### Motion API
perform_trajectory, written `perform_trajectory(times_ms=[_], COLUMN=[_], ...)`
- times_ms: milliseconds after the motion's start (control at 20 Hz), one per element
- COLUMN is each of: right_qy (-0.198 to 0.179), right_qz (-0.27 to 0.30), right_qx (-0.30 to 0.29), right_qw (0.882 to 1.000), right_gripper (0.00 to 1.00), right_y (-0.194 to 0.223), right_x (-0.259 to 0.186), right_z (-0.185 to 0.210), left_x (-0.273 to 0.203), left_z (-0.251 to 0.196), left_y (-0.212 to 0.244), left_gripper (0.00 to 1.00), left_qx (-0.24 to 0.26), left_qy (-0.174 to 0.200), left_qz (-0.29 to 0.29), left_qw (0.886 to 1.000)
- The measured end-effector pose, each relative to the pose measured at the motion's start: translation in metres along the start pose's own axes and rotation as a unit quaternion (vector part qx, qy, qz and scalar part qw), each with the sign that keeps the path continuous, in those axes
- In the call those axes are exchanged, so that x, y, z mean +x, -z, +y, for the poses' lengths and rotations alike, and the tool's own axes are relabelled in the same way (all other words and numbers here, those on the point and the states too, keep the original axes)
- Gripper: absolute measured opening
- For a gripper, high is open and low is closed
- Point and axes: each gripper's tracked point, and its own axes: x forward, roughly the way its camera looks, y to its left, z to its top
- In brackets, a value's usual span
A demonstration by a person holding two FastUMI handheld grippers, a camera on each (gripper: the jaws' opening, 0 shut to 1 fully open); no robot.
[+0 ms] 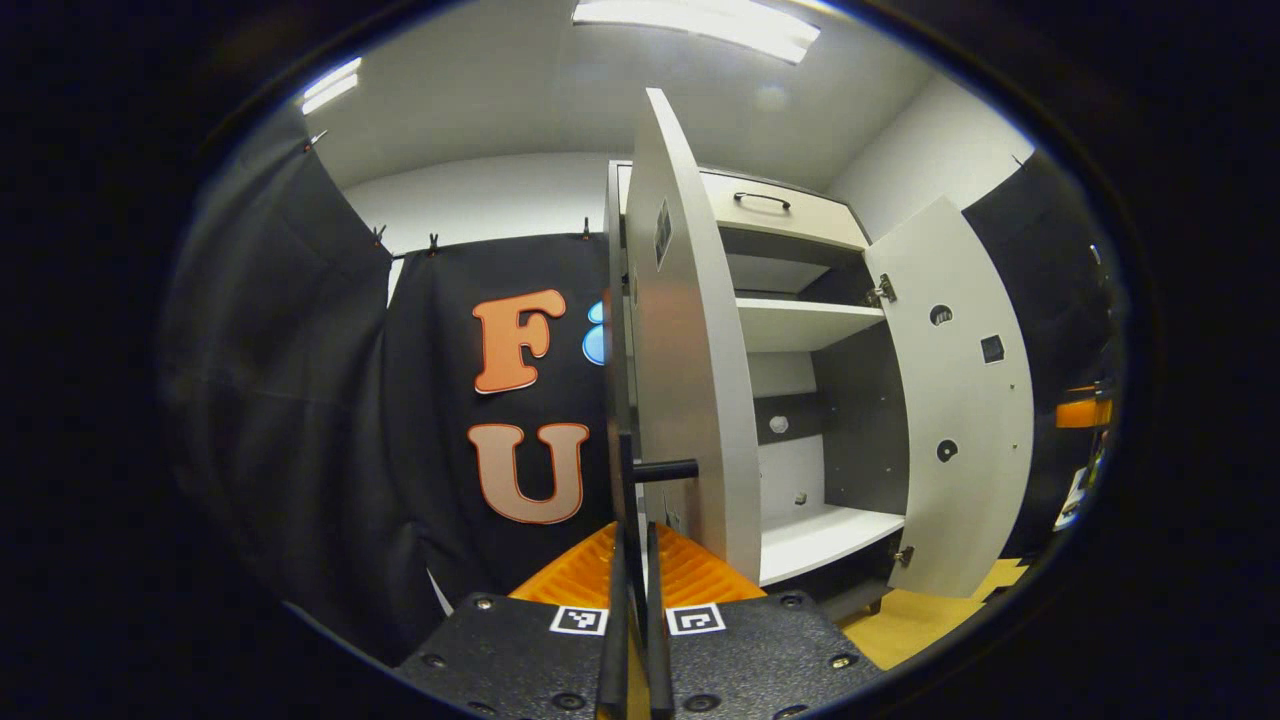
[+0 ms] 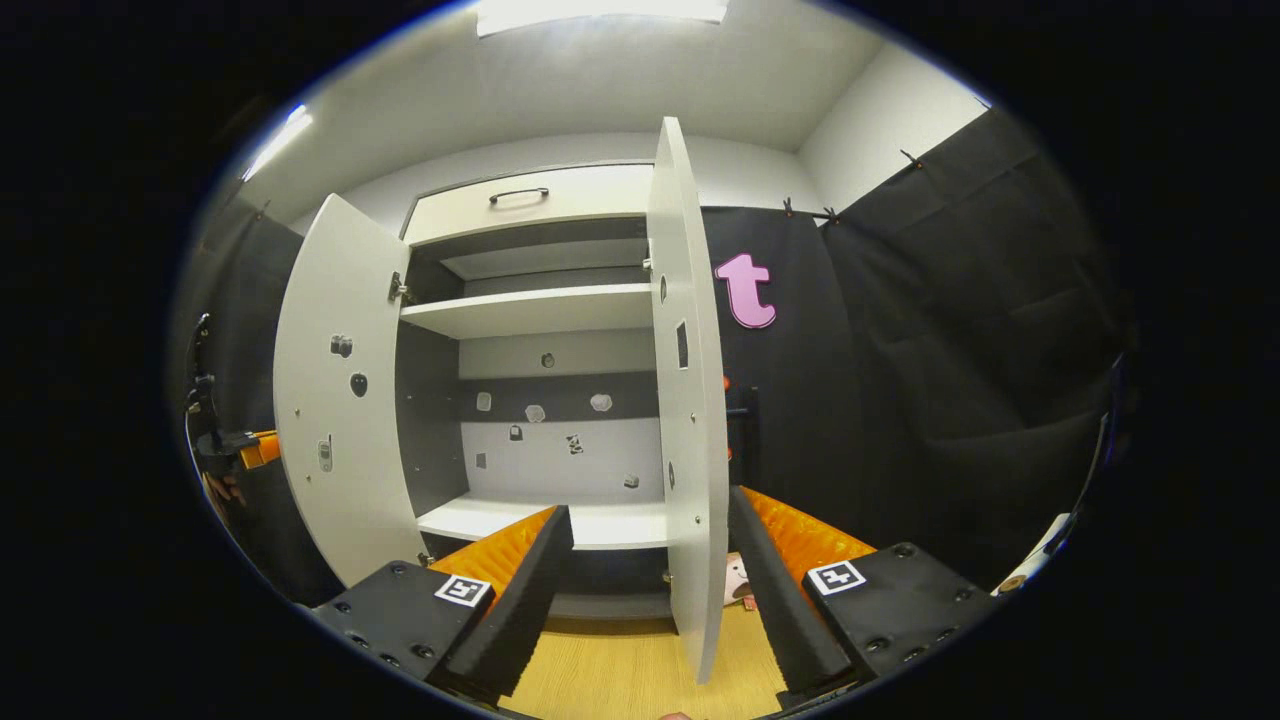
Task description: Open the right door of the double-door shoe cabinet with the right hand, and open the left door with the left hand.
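Both doors stand swung out: left door (image 1: pixel 690 330) is centre frame in the left gripper view, its bar handle (image 1: pixel 650 475) pinched by the left gripper (image 1: pixel 636 560), jaws together on it. Right door (image 2: pixel 690 400), centre in the right gripper view, sits edge-on between the right gripper's (image 2: pixel 650 590) parted, untouching jaws. Panels likely stiff, light, hinge-guided; handle is the best hold; only the right gripper view shows the cabinet's back wall (image 2: pixel 560 400) squarely.
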Motion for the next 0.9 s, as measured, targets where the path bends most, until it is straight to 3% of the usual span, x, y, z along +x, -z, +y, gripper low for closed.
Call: perform_trajectory(times_ms=[400, 600, 900], right_qy=[-0.006, -0.016, -0.064], right_qz=[-0.009, -0.01, 0.002], right_qx=[-0.04, -0.025, 0.009], right_qw=[0.999, 1.0, 0.998], right_gripper=[0.98, 0.98, 0.99], right_y=[-0.006, -0.006, -0.002], right_x=[0.0, -0.002, -0.018], right_z=[-0.014, -0.014, -0.002], left_x=[-0.037, -0.041, -0.049], left_z=[-0.005, -0.053, -0.131], left_y=[0.004, -0.006, -0.028], left_gripper=[0.05, 0.08, 0.05], left_qx=[0.0, -0.038, -0.087], left_qy=[-0.038, -0.016, 0.028], left_qz=[0.031, 0.016, -0.029], left_qw=[0.999, 0.999, 0.995])
